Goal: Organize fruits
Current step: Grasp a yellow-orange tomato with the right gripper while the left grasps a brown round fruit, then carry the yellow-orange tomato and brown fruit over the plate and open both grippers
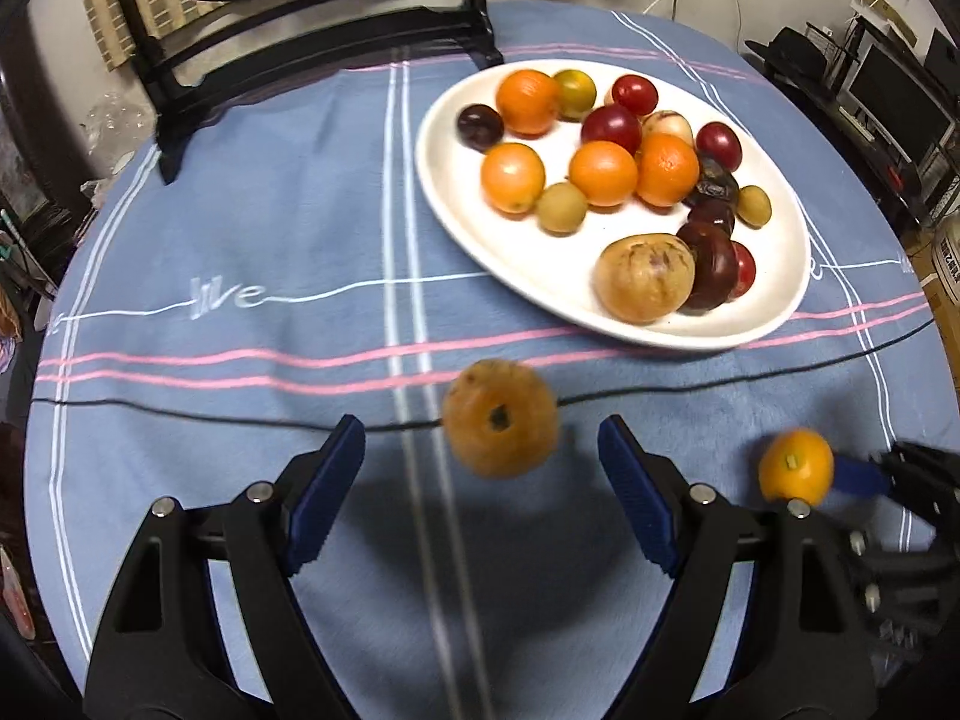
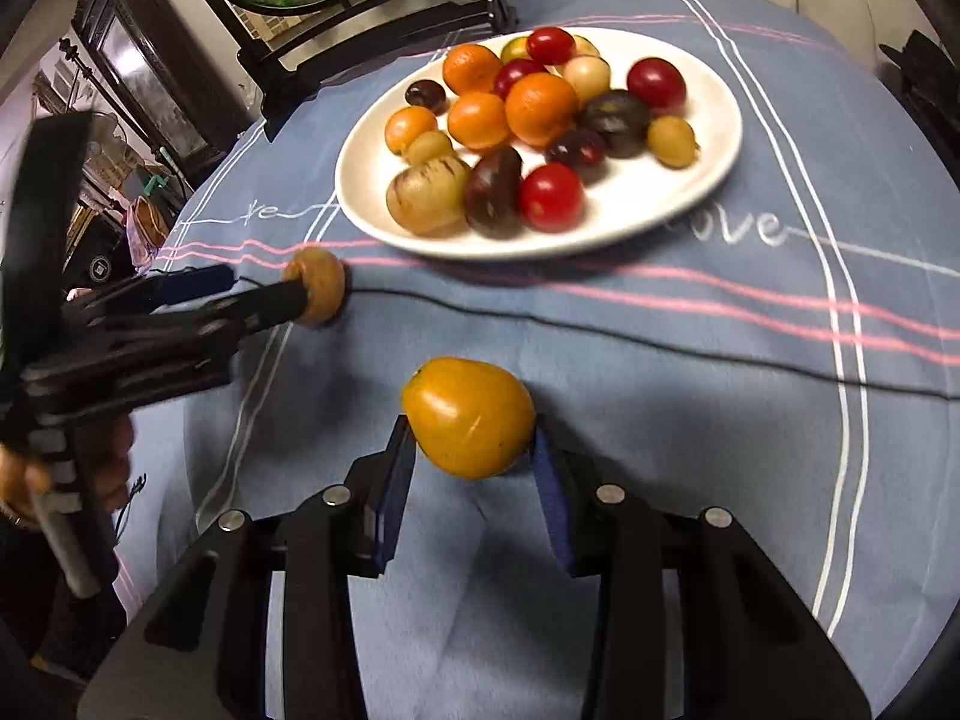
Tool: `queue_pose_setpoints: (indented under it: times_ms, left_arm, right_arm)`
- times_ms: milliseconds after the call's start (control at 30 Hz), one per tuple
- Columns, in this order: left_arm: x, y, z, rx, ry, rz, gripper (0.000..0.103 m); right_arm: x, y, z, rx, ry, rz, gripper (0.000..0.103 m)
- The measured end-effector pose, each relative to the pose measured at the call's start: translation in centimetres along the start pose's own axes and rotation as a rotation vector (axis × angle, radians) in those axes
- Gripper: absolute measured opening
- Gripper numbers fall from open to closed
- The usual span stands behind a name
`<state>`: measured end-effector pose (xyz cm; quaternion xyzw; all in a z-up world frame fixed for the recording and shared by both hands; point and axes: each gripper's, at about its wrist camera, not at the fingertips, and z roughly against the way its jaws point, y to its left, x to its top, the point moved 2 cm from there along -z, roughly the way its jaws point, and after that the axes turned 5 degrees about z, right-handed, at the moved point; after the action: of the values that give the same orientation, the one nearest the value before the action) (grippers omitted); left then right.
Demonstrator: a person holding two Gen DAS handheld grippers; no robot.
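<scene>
My right tool (image 2: 471,456) is clamped on a smooth yellow-orange fruit (image 2: 468,417), egg-shaped, long axis running left-right, near the white plate (image 2: 606,228) on the counter (image 2: 660,480); my left tool (image 1: 480,474) stands apart around a rough brownish fruit (image 1: 501,417), its dimple facing me.

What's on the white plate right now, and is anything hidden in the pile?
The white plate holds oranges, red cherry tomatoes, dark purple fruits, small yellow-green fruits and a tan striped fruit. Fruits at the back are partly covered, so an exact count isn't possible.
</scene>
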<state>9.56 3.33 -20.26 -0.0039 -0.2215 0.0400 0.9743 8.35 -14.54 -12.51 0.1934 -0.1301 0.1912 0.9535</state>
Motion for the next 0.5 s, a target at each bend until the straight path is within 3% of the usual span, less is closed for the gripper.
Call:
queue_pose_setpoints:
  times_ms: [233,267,300,500]
  left_arm:
    - [0.9,-0.5,-2.2,0.012,0.023,0.002,0.078]
    - [0.9,-0.6,-2.3,0.009,0.026,-0.002,0.066]
    - [0.9,-0.6,-2.4,0.003,0.033,-0.006,0.044]
    - [0.5,-0.5,-2.4,-0.003,0.045,-0.007,0.044]
  right_arm:
    - [0.2,-0.1,0.3,0.011,-0.010,-0.004,0.039]
    - [0.2,0.0,0.3,0.015,-0.010,-0.006,0.039]
    - [0.3,0.0,0.2,0.018,-0.011,-0.007,0.039]
    - [0.3,0.1,-0.1,0.025,-0.001,0.008,0.039]
